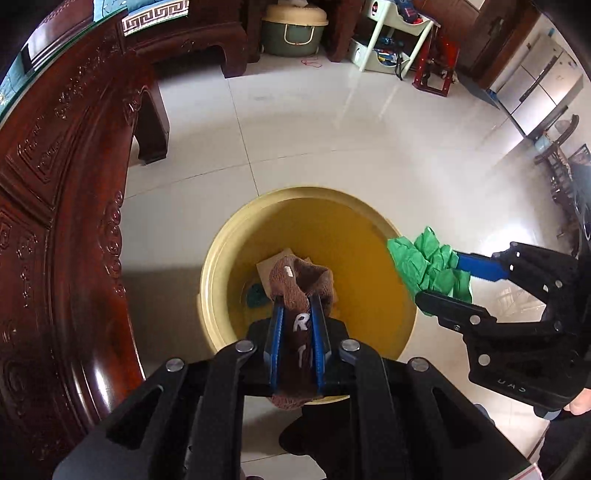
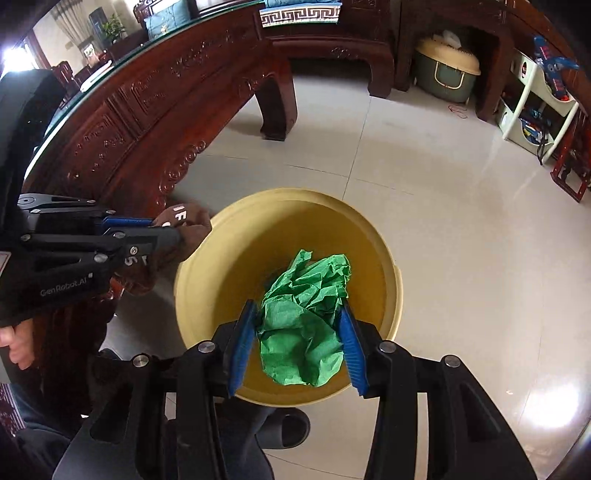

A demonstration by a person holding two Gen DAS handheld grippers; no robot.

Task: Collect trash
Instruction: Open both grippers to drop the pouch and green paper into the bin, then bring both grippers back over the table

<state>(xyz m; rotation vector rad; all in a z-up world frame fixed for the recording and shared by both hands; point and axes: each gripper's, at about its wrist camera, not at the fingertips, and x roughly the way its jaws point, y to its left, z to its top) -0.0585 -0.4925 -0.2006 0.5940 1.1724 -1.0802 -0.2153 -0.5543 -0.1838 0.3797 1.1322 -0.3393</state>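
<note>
A yellow round bin [image 1: 214, 266] [image 2: 192, 266] stands on the tiled floor below both grippers. My left gripper [image 1: 296, 300] [image 2: 166, 228] is shut on a brown sock [image 1: 299, 275] [image 2: 192, 229] with white letters, hanging over the bin's opening. My right gripper [image 2: 297, 307] [image 1: 437, 277] has a crumpled green paper [image 2: 306, 314] [image 1: 424, 258] between its blue pads, both touching it, above the bin's right side. In the bin's bottom lie a piece of cardboard [image 1: 267, 264] and a small teal thing [image 1: 256, 295].
A carved dark red wooden table [image 1: 74, 184] [image 2: 147, 122] runs close along the left of the bin. Far back stand a green lidded basket [image 1: 293, 29], a white toy shelf [image 1: 391, 40] and a red stool [image 1: 436, 70]. A person's slipper [image 2: 288, 428] is under the bin's near edge.
</note>
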